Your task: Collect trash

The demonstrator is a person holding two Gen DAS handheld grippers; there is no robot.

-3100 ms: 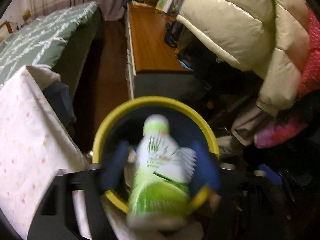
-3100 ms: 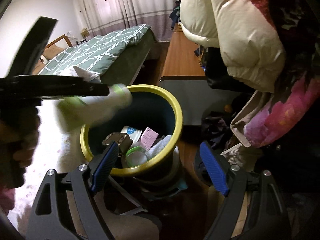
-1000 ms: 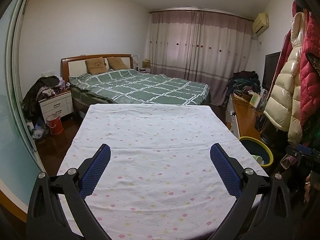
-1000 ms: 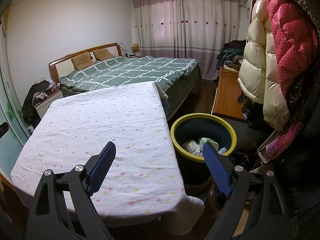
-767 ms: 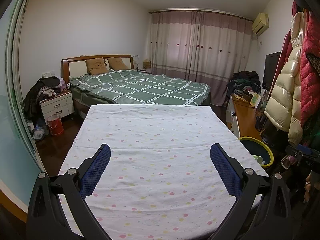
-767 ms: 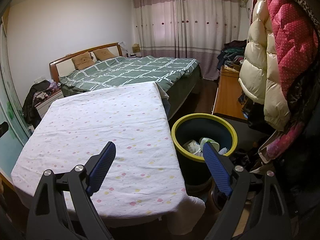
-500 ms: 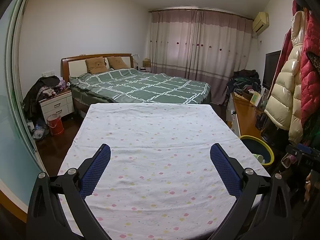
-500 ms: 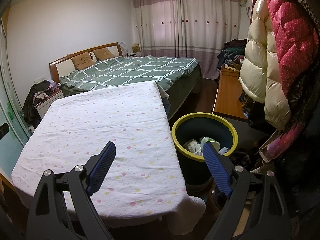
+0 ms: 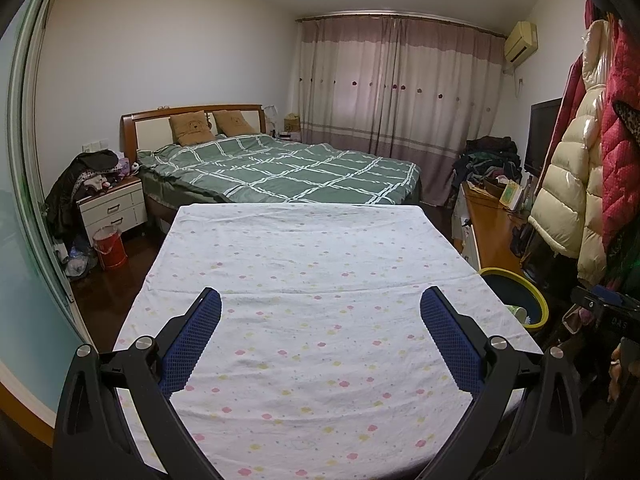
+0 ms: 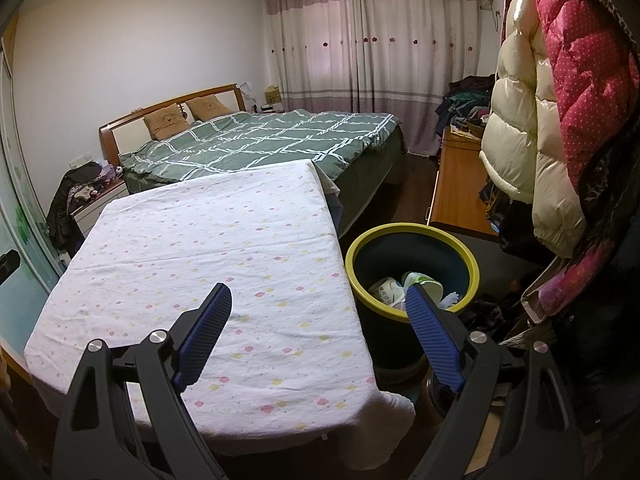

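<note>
Both grippers are held level above a table draped in a white cloth with pastel dots [image 9: 320, 280]. The left gripper [image 9: 320, 320] and right gripper [image 10: 318, 316] have blue-padded fingers spread wide, grasping nothing. At centre right, a dark round bin with a yellow rim [image 10: 412, 236] holds white-and-green trash [image 10: 404, 286], partly hidden by the right finger.

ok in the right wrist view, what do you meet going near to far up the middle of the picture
right gripper with open blue-padded fingers → white table cover with small pink and yellow flowers → green bed quilt with white check lines → pink and white curtains
</note>
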